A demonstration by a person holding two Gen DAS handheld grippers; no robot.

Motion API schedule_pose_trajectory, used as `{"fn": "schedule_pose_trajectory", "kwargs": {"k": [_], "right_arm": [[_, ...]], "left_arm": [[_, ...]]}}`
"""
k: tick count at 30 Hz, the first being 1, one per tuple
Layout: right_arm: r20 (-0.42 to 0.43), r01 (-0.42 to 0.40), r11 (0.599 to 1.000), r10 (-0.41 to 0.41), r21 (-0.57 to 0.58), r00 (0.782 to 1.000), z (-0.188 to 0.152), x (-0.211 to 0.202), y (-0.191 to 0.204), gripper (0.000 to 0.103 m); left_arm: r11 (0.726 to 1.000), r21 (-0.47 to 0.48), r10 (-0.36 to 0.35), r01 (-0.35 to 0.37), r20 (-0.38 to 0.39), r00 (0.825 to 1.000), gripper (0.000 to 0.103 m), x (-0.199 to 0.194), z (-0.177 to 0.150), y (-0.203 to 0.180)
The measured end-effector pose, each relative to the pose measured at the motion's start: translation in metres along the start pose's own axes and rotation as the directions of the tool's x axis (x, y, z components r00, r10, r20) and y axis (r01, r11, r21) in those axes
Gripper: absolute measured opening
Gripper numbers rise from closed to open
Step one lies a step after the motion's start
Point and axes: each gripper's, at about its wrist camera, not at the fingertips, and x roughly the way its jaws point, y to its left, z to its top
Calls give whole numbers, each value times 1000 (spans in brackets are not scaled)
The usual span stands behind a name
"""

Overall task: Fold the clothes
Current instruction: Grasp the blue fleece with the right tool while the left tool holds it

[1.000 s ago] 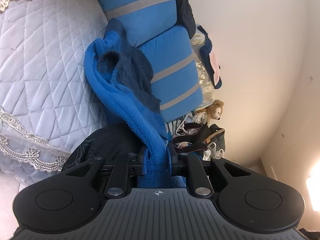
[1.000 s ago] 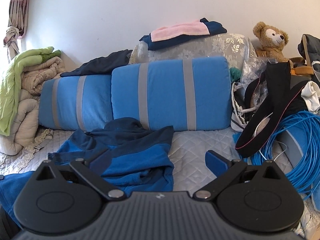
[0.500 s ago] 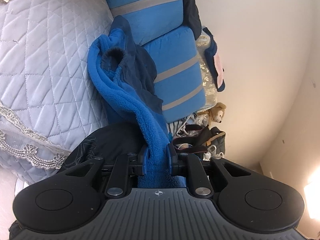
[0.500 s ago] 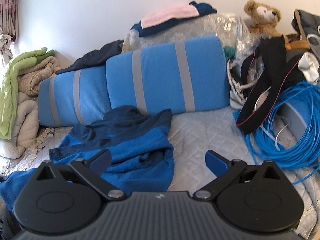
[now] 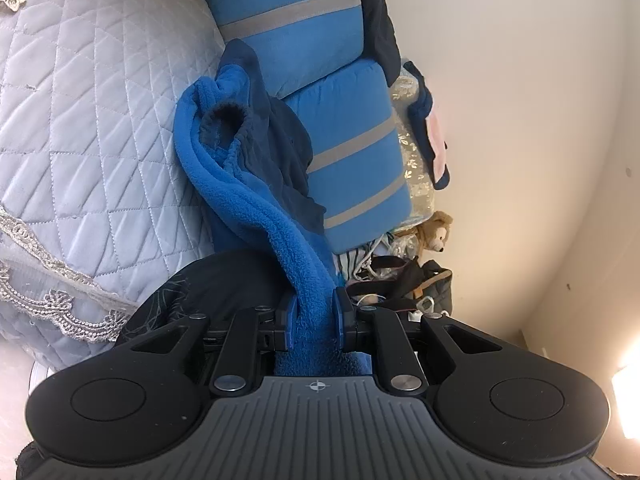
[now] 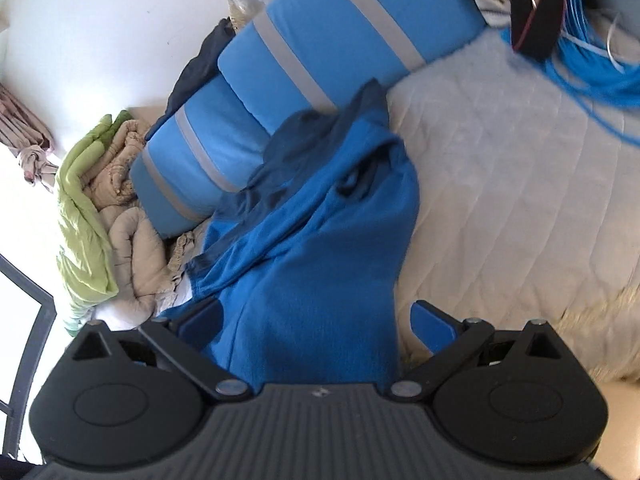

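— Blue fleece first: our left gripper (image 5: 314, 316) has both pads pressed together on a bunched strip of the blue fleece garment (image 5: 256, 204). What do we get from the other side?

— From the right wrist view we see the same garment (image 6: 320, 264) spread wider over the quilted bedspread (image 6: 520, 184), and our right gripper (image 6: 316, 320) stands with its 2 fingers wide apart, 1 on each side of the cloth, gripping nothing.

— Only the left view shows the teddy bear (image 5: 434, 234); only the right shows the blue cable coil (image 6: 592, 52) and the green and beige bedding (image 6: 92, 216).

— And the garment's long axis?

— In the left view it runs from our clamped pads away toward the 2 blue striped cushions (image 5: 352, 160), its far, navy-lined end lying against them.
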Motion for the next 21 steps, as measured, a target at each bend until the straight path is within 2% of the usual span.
{"fn": "schedule_pose_trajectory", "kwargs": {"k": [7,17,21], "right_arm": [[-6,-64,996,65,63,998,-14,6,-10,103],[-7,-158,986,158,59,987,-11,14,-16,99],[3,-210,975,211,75,978,-16,15,-24,91]], "left_arm": [[1000,-8,-6,6,-1,1000,18,5,2,2],[996,-78,-48,51,31,998,18,2,-2,19],[996,-80,-47,50,35,998,18,2,-1,18]]}}
